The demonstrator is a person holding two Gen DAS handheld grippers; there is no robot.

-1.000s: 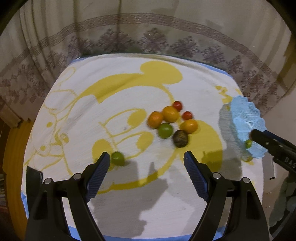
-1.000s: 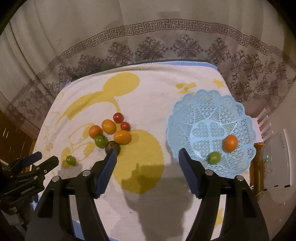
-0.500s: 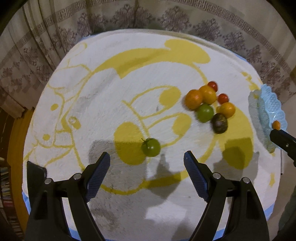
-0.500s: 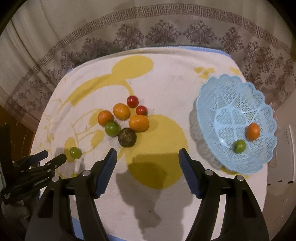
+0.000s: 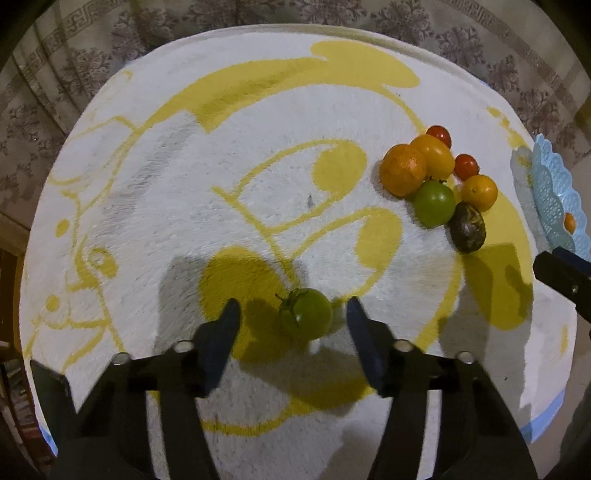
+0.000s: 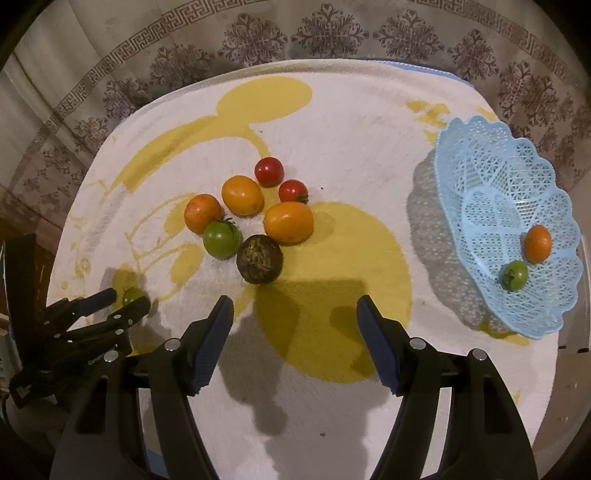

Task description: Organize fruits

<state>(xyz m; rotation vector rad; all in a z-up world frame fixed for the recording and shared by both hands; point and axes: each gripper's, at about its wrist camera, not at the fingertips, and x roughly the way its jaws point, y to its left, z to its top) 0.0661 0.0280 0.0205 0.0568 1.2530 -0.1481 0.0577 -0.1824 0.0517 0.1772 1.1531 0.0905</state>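
- My left gripper [image 5: 293, 314] points steeply down at the white towel with a yellow cartoon print [image 5: 258, 122]; its jaws are closing, with the lone small green tomato with a stem [image 5: 306, 313] between them. A gap shows on each side of the fruit, so the blue pads [image 5: 221, 341] do not yet press it.
- My right gripper [image 6: 295, 314] also tilts steeply down, its jaws spread wide with nothing between them, over the large yellow patch of the towel.
- Just beyond its fingertips lies the cluster: a dark wrinkled round fruit [image 6: 259, 264] nearest, a green tomato [image 6: 221, 239] beside it, three orange round fruits [image 6: 289, 222], and two small red tomatoes [image 6: 269, 171] farthest away.
- The pale blue plastic lattice basket with a scalloped rim [image 6: 476, 155] stands at the towel's right edge, well apart from the cluster; it holds one orange fruit [image 6: 538, 243] and one green tomato [image 6: 513, 275].
- Bare towel lies between cluster and basket, and around the lone tomato.
- In the right wrist view the left gripper sits at the towel's lower left, near its edge.
- A patterned curtain [image 6: 325, 33] hangs behind the towel's far edge.
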